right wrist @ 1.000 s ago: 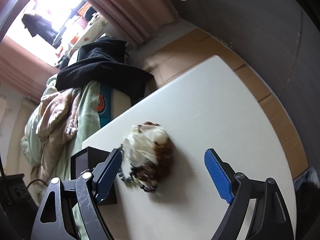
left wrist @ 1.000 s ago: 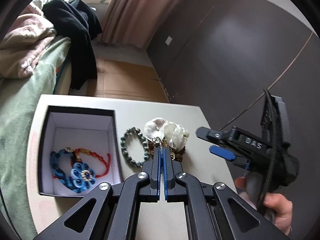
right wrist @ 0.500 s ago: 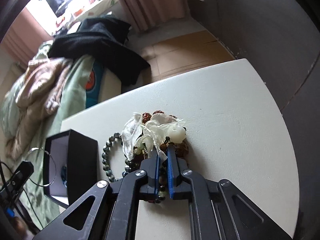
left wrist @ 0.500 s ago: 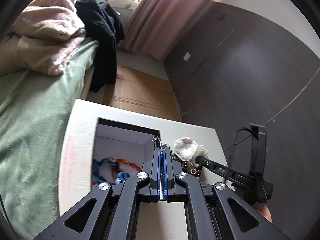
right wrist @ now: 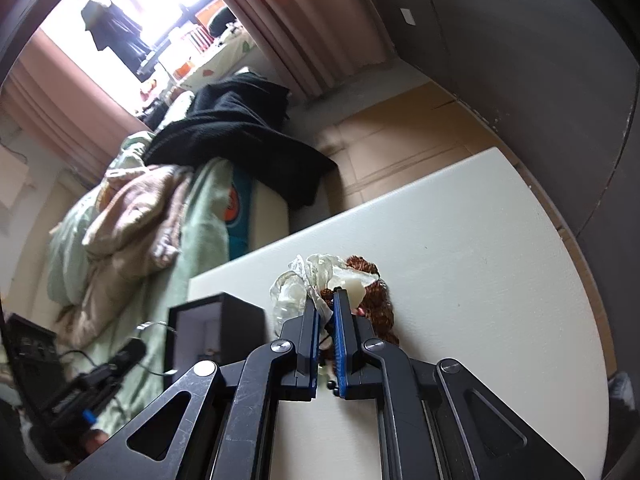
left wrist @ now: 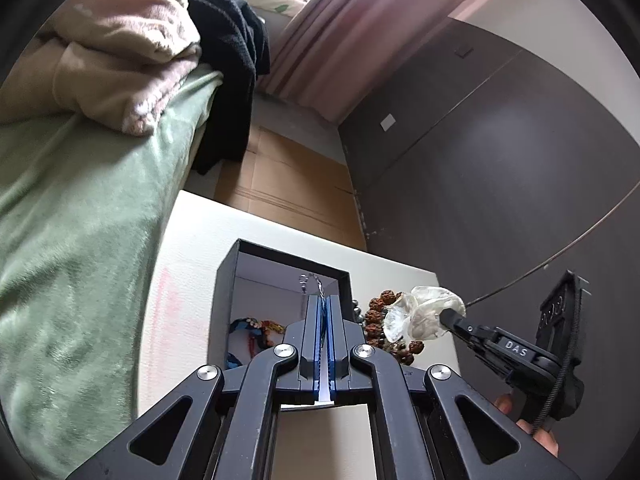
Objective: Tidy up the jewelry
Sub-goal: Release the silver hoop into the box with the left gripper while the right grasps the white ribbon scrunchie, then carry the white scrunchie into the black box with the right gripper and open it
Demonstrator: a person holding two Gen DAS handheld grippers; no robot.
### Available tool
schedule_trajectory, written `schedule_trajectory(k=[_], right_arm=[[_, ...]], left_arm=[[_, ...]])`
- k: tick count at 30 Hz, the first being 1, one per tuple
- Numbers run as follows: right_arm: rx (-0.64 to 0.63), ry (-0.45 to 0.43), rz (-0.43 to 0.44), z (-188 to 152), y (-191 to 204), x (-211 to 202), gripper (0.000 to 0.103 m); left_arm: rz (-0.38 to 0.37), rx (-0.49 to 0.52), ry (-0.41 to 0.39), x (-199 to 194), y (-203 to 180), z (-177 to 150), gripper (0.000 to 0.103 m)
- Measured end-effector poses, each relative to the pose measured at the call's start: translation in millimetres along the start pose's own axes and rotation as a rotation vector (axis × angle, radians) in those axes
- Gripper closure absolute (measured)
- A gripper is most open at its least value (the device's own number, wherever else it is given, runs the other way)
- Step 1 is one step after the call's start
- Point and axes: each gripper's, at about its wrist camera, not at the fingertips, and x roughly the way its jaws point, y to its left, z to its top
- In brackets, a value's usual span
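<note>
My left gripper is shut on a thin silver chain and holds it over the open black jewelry box, which holds a blue and red braided bracelet. My right gripper is shut on a clear shell-like piece of a cluster lying with a brown bead bracelet on the white table. The same cluster and the right gripper's fingers show in the left wrist view, right of the box. The box also shows in the right wrist view.
A bed with a green cover, a beige blanket and black clothing runs along the table's left side. A dark wall panel stands on the right. Cardboard covers the floor beyond the table.
My left gripper has moved left with the chain, from above the cluster to above the box. My right gripper has closed on the clear shell-like piece and lifted it a little.
</note>
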Motion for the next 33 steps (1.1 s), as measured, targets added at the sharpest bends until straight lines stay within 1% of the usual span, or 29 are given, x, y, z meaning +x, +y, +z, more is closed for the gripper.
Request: schedule_trajectory(k=[1, 4, 5, 7, 8, 9, 11, 13, 17, 21, 25, 27, 30, 33], right_arm=[[0.0, -0.008, 0.008, 0.6, 1.1, -3.4, 0.095], [0.002, -0.016, 0.028, 1.9, 3.4, -8.2, 0.095], [0.005, -0.013, 0.035, 1.8, 3.4, -9.0, 0.095], [0.012, -0.006, 0.032, 1.6, 2.0, -8.4, 0.095], [0.014, 0.004, 0.024, 1.1, 0.5, -7.4, 0.095], [0.017, 0.013, 0.017, 0.5, -1.2, -6.4, 0.095], [0.036, 0.032, -0.002, -1.9, -9.8, -4.1, 0.095], [0.061, 0.046, -0.021, -4.3, -20.8, -2.2, 0.095], [0.096, 0.05, -0.065, -6.9, -41.1, -5.6, 0.095], [0.129, 0.057, -0.071, -9.3, -52.2, -11.6, 0.095], [0.141, 0.053, -0.068, -11.0, -54.8, -20.2, 0.095], [0.147, 0.052, -0.081, -11.8, -57.8, -23.4, 0.094], [0.153, 0.067, -0.125, -14.1, -67.2, -22.0, 0.094], [0.164, 0.123, -0.206, -17.2, -76.1, -9.9, 0.094]], left_arm=[[-0.005, -0.012, 0.0, 1.0, 1.3, 1.0, 0.102], [-0.021, -0.035, 0.031, 6.4, 2.3, 3.0, 0.101], [-0.026, -0.043, 0.041, 8.7, 3.0, 3.0, 0.099], [-0.026, -0.052, 0.056, 12.1, 2.5, 2.1, 0.093], [-0.022, -0.053, 0.063, 13.7, 2.3, 1.9, 0.078], [-0.013, -0.054, 0.067, 15.2, 1.7, 1.1, 0.056], [-0.013, -0.057, 0.046, 13.5, 1.4, 0.8, 0.034], [-0.014, -0.06, 0.014, 9.0, 0.9, 0.8, 0.031], [0.011, -0.034, 0.039, 14.0, -3.1, -0.3, 0.031], [0.022, 0.002, 0.071, 21.5, -11.4, -5.8, 0.031], [0.043, 0.035, 0.071, 22.1, -16.0, -7.2, 0.031], [0.046, 0.04, 0.068, 21.2, -16.5, -7.8, 0.031], [0.046, 0.033, 0.068, 20.3, -15.2, -7.9, 0.031], [0.049, 0.034, 0.07, 20.8, -14.3, -8.2, 0.031]])
